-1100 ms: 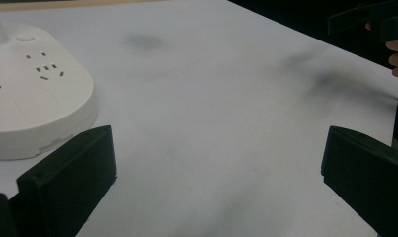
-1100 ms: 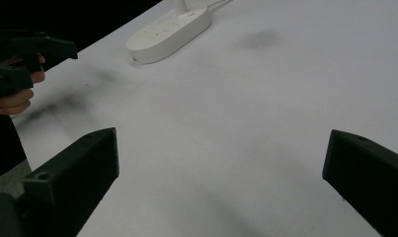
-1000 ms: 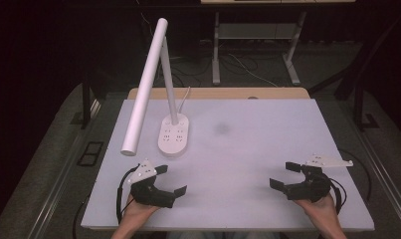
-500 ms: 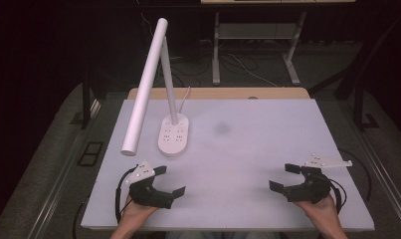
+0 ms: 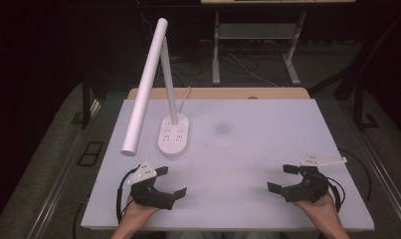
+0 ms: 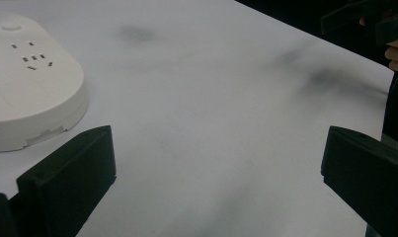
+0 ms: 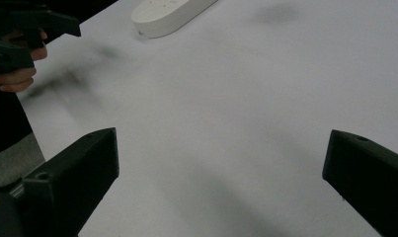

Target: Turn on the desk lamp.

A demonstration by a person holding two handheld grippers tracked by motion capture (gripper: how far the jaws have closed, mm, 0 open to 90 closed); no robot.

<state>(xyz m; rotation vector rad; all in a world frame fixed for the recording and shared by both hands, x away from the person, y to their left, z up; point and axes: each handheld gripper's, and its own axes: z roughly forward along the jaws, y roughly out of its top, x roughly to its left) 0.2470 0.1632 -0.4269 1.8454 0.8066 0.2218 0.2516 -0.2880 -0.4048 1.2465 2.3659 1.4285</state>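
Lamp (image 5: pixel 174 134) lies beyond left gripper's (image 5: pixel 169 181) jaws.

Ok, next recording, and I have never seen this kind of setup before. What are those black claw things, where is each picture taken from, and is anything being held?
There is no robot here. A person sits at the near edge of a white table and holds a hand-operated two-jaw gripper in each hand. The high view looks down from above the person's side: the left gripper sits near the bottom left, the right gripper near the bottom right.

The other two pictures come from small cameras riding on the grippers, each looking out between its own black jaws. Both pairs of jaws stand wide apart with only bare table between them, so nothing is held.

The one thing on the table is a white desk lamp: an oval base with a thin post and a long tube head slanting down to the left. Its base shows close by in the left gripper view.
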